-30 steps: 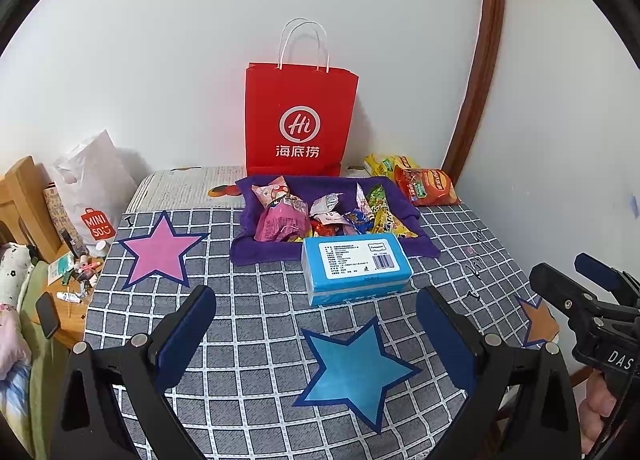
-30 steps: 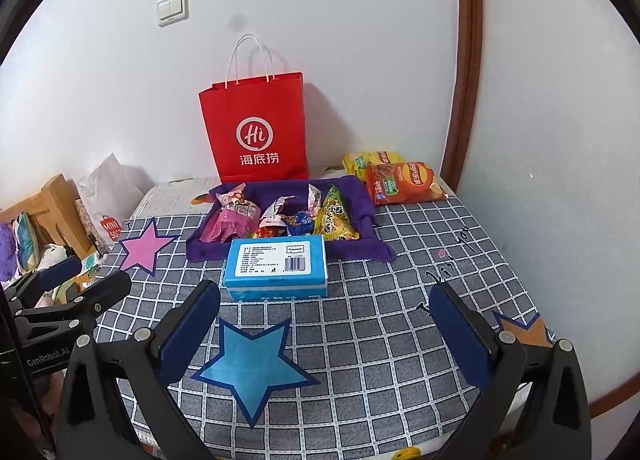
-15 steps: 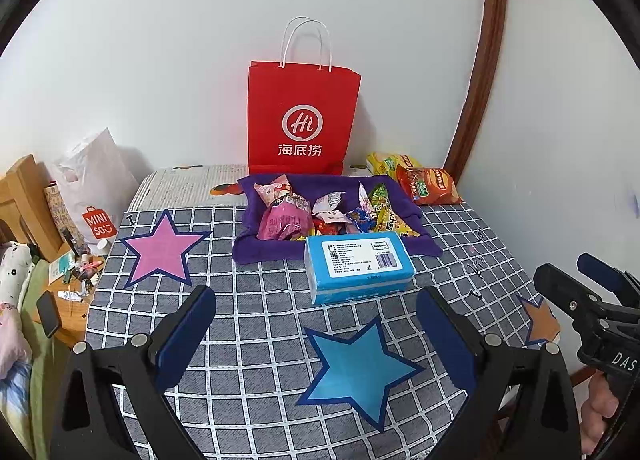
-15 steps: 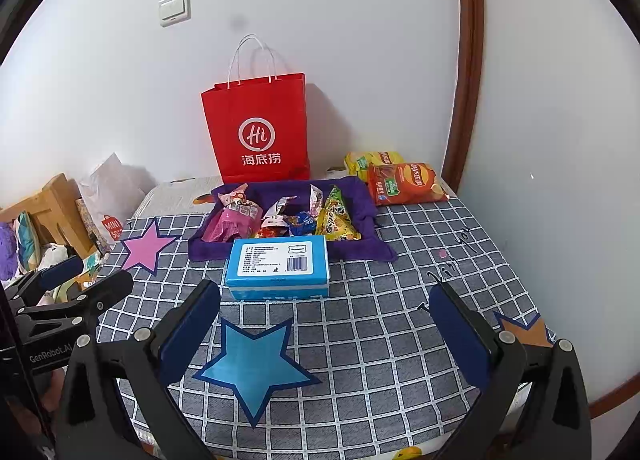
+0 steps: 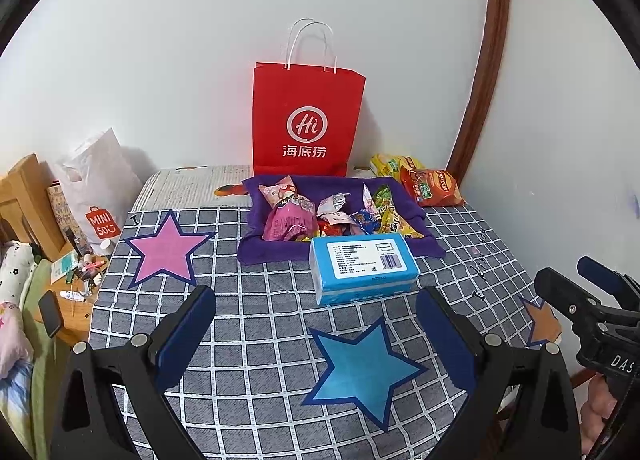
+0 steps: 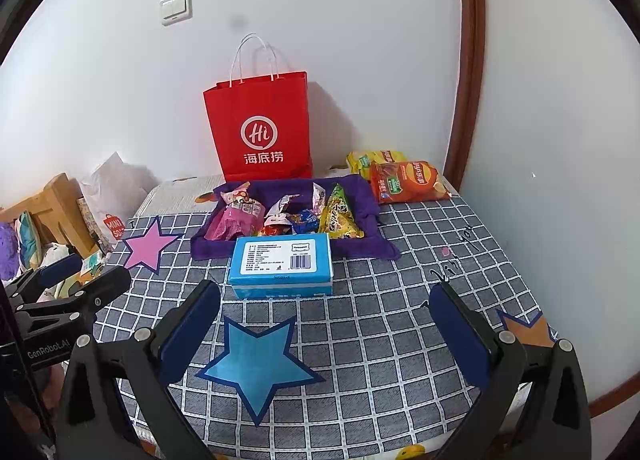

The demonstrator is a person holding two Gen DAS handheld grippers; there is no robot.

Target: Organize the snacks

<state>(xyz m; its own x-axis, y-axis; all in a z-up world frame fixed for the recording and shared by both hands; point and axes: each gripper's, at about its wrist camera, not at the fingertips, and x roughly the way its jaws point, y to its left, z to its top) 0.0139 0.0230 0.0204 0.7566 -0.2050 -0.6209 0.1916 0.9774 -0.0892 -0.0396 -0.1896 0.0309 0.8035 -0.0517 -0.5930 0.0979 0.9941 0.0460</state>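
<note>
A purple cloth tray [image 5: 426, 246] [image 6: 370, 200] holds several snack packets, among them a pink one [image 5: 286, 218] [image 6: 236, 216] and a yellow-green one [image 6: 338, 216]. A blue box [image 5: 362, 266] [image 6: 280, 268] lies just in front of the tray. A red chip bag [image 5: 432, 186] [image 6: 406, 182] and a yellow bag [image 6: 374, 158] lie behind the tray on the right. My left gripper [image 5: 316, 332] is open and empty, above the checked cloth near the blue star. My right gripper [image 6: 326, 332] is open and empty, also short of the box.
A red paper bag [image 5: 306, 118] [image 6: 260, 126] stands against the wall behind the tray. Pink [image 5: 166, 250], blue [image 5: 366, 368] and orange [image 5: 540, 320] stars mark the checked cloth. A cluttered side table [image 5: 74, 280] and white Miniso bag [image 5: 98, 188] sit at the left.
Both grippers have drifted slightly, so the scene sits a little differently in each view. Both stay open and nothing on the bed has moved.
</note>
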